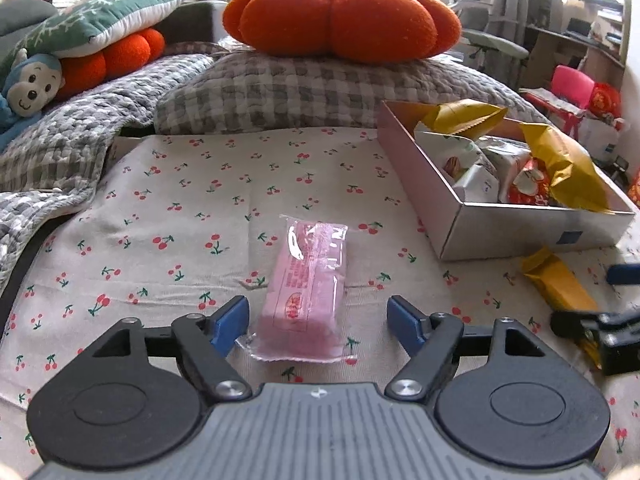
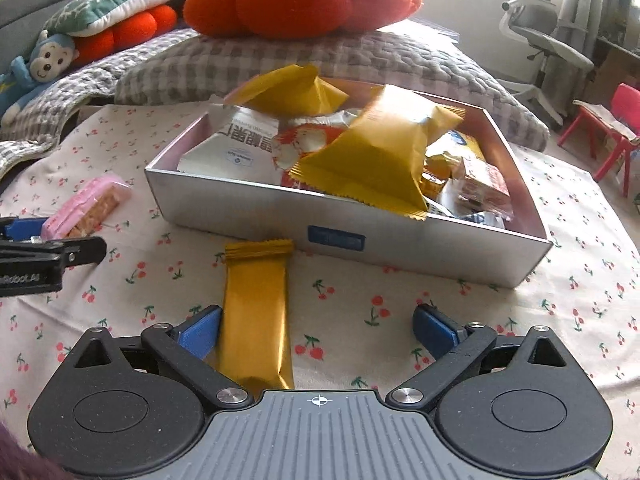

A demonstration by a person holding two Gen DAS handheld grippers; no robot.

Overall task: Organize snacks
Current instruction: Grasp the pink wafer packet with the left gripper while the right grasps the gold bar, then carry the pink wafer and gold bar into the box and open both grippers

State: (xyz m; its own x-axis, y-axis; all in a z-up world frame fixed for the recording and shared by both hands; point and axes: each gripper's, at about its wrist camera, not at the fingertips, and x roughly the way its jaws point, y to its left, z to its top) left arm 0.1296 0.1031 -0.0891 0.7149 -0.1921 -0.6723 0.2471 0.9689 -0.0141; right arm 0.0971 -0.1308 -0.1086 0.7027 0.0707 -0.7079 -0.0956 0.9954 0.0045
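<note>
Left gripper (image 1: pixel 316 322): released, jaws spread to either side of the pink wafer pack (image 1: pixel 306 292), which lies lengthwise between the pads on the cherry-print cloth (image 1: pixel 180 208) without touching them. A sound pickup would centre the pack, then close across its narrow width, gently, since the wrapper looks soft. Right gripper (image 2: pixel 316 330): also released; the gold bar (image 2: pixel 256 312) lies just inside its left pad, well off centre, so a shift leftward seems needed before closing. Ahead and to the right of that gripper stands the silver box (image 2: pixel 352 236), already heaped with snack packets; both items likely belong there.
</note>
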